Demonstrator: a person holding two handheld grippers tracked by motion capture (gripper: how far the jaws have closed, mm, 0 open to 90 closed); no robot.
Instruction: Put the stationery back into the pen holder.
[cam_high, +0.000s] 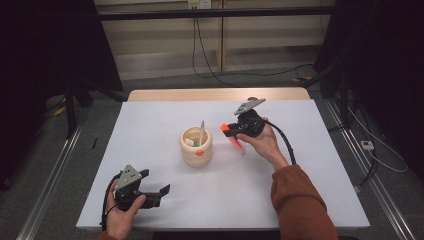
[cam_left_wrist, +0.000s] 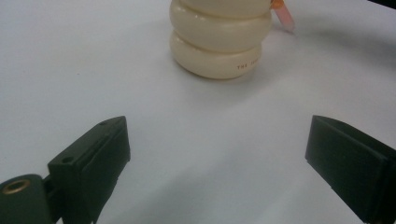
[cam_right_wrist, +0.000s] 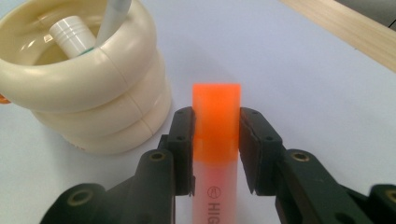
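Note:
A cream ringed holder (cam_high: 196, 146) stands mid-table with a white pen and a green-banded marker in it; its rim shows close up in the right gripper view (cam_right_wrist: 79, 70), its base in the left gripper view (cam_left_wrist: 219, 42). My right gripper (cam_high: 231, 131) is shut on an orange highlighter (cam_right_wrist: 216, 135), cap end forward, just right of the holder and above the table. The highlighter's pink body (cam_high: 237, 143) slants down below the jaws. My left gripper (cam_high: 155, 186) rests near the front left of the table, open, with nothing between its fingers (cam_left_wrist: 93, 163).
The white tabletop (cam_high: 150, 125) has a wooden strip (cam_high: 215, 94) along its far edge. Black curtains and cables lie beyond the table. A small orange item (cam_high: 199, 153) shows at the holder's front.

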